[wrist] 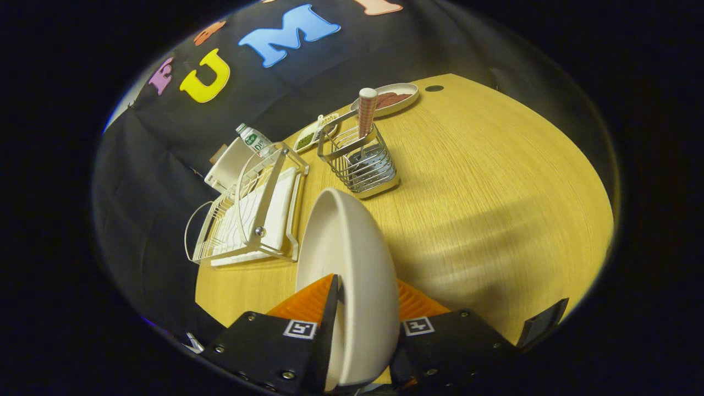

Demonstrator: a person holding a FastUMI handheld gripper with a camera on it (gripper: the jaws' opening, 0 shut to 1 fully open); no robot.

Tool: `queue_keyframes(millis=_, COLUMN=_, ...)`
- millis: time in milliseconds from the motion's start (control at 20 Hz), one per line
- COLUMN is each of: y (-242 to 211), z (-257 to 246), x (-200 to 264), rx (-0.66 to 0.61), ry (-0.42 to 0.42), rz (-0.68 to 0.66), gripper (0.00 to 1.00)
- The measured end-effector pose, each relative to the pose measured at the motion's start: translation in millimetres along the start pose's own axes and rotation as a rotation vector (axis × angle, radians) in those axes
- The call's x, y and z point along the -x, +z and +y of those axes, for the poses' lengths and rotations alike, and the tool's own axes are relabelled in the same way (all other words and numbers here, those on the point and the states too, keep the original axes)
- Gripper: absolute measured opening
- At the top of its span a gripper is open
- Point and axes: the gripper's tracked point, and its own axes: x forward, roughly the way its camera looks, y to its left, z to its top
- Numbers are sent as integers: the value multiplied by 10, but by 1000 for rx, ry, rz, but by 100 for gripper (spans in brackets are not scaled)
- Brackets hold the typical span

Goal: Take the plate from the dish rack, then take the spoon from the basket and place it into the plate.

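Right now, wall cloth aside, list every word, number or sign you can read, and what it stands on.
Small plastic bottle with green-and-white label, behind the white wire dish rack: print too blurred to read.
Gripper, fingers shut on the round white plate: two square coded markers, no words.
No other text shows.

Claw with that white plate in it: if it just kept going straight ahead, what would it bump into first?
Probably the wire basket with the spoon, standing beyond the plate held in the claw. The dish rack sits off to one side. Depth is hard to judge.
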Motion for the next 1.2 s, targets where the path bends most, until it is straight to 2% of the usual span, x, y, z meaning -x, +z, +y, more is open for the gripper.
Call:
queue_keyframes(millis=100, y=-23, z=-61, x=-38, rx=-16, ry=-3, rz=-2, gripper=55)
queue_keyframes(millis=200, y=-45, z=-174, x=-1, rx=-8, ry=-35, rz=-1, gripper=57)
queue_keyframes(millis=300, y=-8, z=-280, x=94, rx=30, ry=-73, rz=-22, gripper=67)
queue_keyframes(millis=400, y=99, z=-446, x=237, rx=90, ry=-141, rz=-72, gripper=67)
queue_keyframes(millis=700, y=767, z=-535, x=904, rx=215, ry=-235, rz=-322, gripper=67)
queue_keyframes(millis=1050, y=1515, z=-190, x=1286, rx=303, ry=-193, rz=-601, gripper=67)
queue_keyframes(millis=1200, y=1781, z=8, x=1392, rx=442, ry=-178, rz=-748, gripper=67)
